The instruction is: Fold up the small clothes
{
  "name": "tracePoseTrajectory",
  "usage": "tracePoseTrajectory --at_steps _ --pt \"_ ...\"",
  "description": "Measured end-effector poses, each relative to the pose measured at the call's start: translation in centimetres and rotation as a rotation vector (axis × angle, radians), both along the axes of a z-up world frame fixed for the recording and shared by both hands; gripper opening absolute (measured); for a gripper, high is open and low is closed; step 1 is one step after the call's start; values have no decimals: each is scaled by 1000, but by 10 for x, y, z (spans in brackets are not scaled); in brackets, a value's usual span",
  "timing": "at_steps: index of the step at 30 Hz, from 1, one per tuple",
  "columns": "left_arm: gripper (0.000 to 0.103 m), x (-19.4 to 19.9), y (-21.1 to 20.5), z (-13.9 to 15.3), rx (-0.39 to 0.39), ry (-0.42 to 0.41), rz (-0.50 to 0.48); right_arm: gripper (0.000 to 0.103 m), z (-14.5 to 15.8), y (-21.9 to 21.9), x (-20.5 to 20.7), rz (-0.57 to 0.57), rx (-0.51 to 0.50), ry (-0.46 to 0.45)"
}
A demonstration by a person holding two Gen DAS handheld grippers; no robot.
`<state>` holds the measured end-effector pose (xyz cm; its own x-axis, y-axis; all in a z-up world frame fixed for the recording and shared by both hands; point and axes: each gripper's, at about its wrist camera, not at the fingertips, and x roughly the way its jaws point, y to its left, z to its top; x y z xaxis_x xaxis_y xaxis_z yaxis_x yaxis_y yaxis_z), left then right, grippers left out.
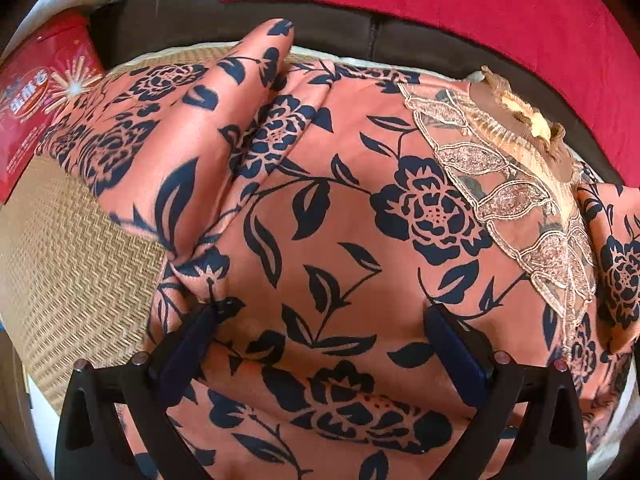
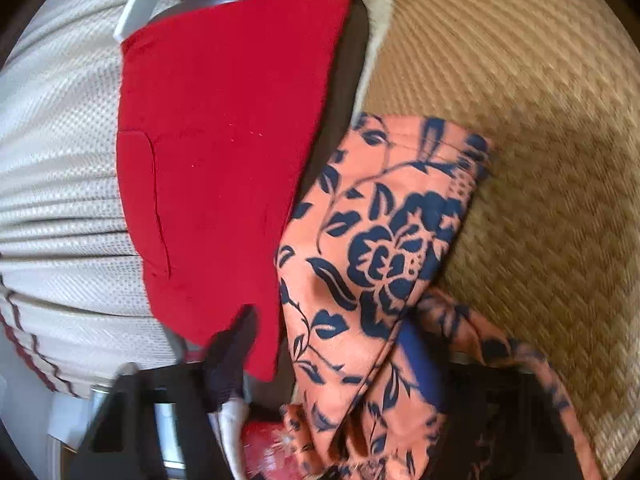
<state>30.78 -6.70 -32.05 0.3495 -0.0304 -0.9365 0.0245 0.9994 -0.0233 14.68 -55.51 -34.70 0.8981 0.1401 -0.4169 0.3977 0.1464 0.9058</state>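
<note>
With my left gripper (image 1: 328, 312) spread open over the floral garment (image 1: 340, 240), pinching nothing, and my right gripper (image 2: 332, 344) half-open with a fold between its fingers, grip uncertain, I should lay that fold squarely onto the garment's middle.

Woven mat bed beside a dark brown sofa, in daylight

A tan woven mat (image 1: 72, 264) covers the surface, running from 8 to 10 o'clock in the left wrist view; behind it at 12 o'clock stands a dark brown sofa (image 1: 320, 20) with a red cloth (image 1: 460, 12) laid on it; a red printed package (image 1: 36, 116) sits at 9 o'clock; in the right wrist view a pale textured curtain (image 2: 60, 160) hangs at 9 o'clock; the light is warm and soft.
</note>
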Motion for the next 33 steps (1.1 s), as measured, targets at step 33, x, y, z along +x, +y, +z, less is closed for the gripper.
tracePoseTrajectory --at_steps 33 --pt "103 -49 -79 79 -64 -457 -289 56 -25 73 35 336 57 -46"
